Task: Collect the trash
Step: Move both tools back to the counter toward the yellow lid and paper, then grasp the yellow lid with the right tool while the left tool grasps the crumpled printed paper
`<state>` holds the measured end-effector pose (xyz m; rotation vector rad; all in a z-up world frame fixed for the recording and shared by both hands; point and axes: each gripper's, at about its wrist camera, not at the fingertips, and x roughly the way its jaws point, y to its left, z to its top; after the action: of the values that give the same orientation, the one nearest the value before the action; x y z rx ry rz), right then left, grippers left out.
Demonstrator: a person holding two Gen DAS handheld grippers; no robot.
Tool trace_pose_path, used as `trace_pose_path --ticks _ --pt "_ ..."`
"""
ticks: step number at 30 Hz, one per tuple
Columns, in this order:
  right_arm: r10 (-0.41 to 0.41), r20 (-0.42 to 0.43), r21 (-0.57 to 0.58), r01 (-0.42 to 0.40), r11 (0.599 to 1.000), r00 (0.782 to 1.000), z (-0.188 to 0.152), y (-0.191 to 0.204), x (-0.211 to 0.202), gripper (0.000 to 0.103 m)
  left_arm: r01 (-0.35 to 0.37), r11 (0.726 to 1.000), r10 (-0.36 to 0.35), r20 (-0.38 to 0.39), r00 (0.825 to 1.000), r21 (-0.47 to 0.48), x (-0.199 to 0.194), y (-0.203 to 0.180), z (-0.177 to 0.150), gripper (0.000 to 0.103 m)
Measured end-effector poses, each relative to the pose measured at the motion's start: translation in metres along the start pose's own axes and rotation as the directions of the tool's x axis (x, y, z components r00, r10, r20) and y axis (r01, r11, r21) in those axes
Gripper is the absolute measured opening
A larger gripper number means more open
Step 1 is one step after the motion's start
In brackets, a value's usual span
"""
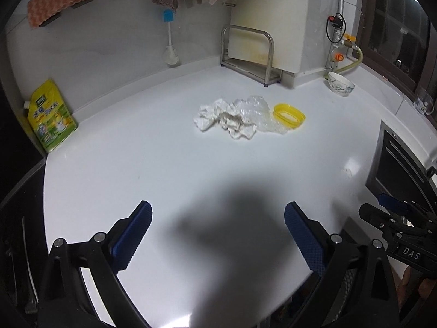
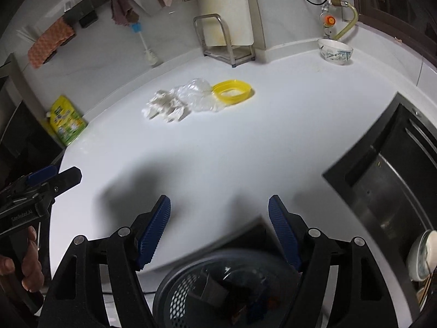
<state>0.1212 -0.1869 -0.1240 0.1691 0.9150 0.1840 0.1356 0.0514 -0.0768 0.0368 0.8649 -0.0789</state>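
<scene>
Crumpled white paper (image 1: 226, 119) (image 2: 164, 108), a clear plastic wrap (image 1: 258, 110) (image 2: 196, 94) and a yellow oval plastic ring (image 1: 289, 112) (image 2: 232, 89) lie together in the far middle of the white counter (image 1: 164, 164). My left gripper (image 1: 218, 218) is open and empty, well short of the pile. My right gripper (image 2: 220, 210) is open and empty above the counter's front edge. A dark mesh trash basket (image 2: 218, 287) with scraps inside sits below it, off the counter.
A yellow-green refill pouch (image 1: 50, 117) leans at the left wall. A steel rack (image 1: 247, 54) and a bottle brush (image 1: 170, 46) stand at the back. A patterned bowl (image 1: 340, 84) sits back right. A sink (image 2: 396, 177) lies to the right.
</scene>
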Motion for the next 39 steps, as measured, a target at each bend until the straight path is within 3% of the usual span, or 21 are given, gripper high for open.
trace_pose_path --ticks 5,9,18,28,33,39 --pt "-0.026 0.005 -0.031 0.026 0.999 1.000 0.037 -0.009 0.030 0.071 -0.013 0.999 0.013 0.013 1.000 -0.034 0.039 0.007 0.030 0.096" --pt "0.011 0.004 -0.065 -0.010 0.998 1.000 0.071 -0.016 0.057 0.073 -0.021 0.997 0.022 0.011 1.000 -0.075 0.065 0.011 0.045 0.096" --pt "0.052 -0.054 -0.181 -0.060 0.982 0.997 0.126 -0.023 0.115 0.074 -0.035 0.988 0.033 -0.014 0.999 -0.147 0.109 0.012 0.055 0.096" --pt "0.090 -0.120 -0.253 -0.118 0.960 0.989 0.156 -0.029 0.173 0.076 -0.063 0.981 0.062 -0.010 0.998 -0.186 0.132 0.013 0.065 0.096" --pt "0.124 -0.140 -0.274 -0.159 0.948 0.982 0.167 -0.027 0.184 0.076 -0.070 0.978 0.068 -0.017 0.998 -0.195 0.143 0.013 0.069 0.096" --pt "0.101 -0.162 -0.327 -0.150 0.933 0.982 0.173 -0.020 0.193 0.076 -0.068 0.977 0.064 -0.024 0.998 -0.201 0.146 0.011 0.070 0.096"
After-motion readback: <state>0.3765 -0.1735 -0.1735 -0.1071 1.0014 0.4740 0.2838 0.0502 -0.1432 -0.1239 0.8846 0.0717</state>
